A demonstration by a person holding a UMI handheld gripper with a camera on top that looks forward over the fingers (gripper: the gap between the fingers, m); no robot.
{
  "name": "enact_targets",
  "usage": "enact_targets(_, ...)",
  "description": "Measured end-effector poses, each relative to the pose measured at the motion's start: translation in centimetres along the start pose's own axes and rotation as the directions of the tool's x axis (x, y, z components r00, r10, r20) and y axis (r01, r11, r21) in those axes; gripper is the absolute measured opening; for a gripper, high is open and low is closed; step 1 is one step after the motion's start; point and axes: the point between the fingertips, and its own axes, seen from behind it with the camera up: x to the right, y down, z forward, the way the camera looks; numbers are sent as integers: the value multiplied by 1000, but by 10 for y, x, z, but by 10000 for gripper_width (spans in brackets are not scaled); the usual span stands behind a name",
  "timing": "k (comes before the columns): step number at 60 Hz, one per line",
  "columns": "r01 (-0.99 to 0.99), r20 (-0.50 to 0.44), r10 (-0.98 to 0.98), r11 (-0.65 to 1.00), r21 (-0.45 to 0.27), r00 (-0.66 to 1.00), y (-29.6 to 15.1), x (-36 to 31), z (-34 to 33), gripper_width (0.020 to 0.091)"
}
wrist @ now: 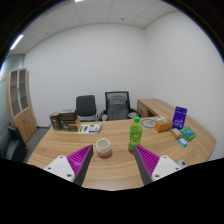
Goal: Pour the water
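Bottle [135, 133] looks like green plastic with a yellow cap, probably light but a bit slick and squishy, so I'd grab it around the middle of the body. It stands upright on the desk [115, 168], just ahead of the right finger. A small cup [103, 148] sits between and beyond the fingers. Hand-held gripper [108, 162] is spread wide, holding nothing.

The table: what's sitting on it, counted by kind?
Bottles: 1, green
Cups: 1, white
Boxes and packets: about 5, among them a purple box and a box at the far end
Total: about 7
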Motion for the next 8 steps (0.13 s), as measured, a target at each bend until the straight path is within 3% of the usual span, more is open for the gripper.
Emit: enact_targets(8, 18, 0, -18, 1000, 15, 1000, -12, -6, -13, 832)
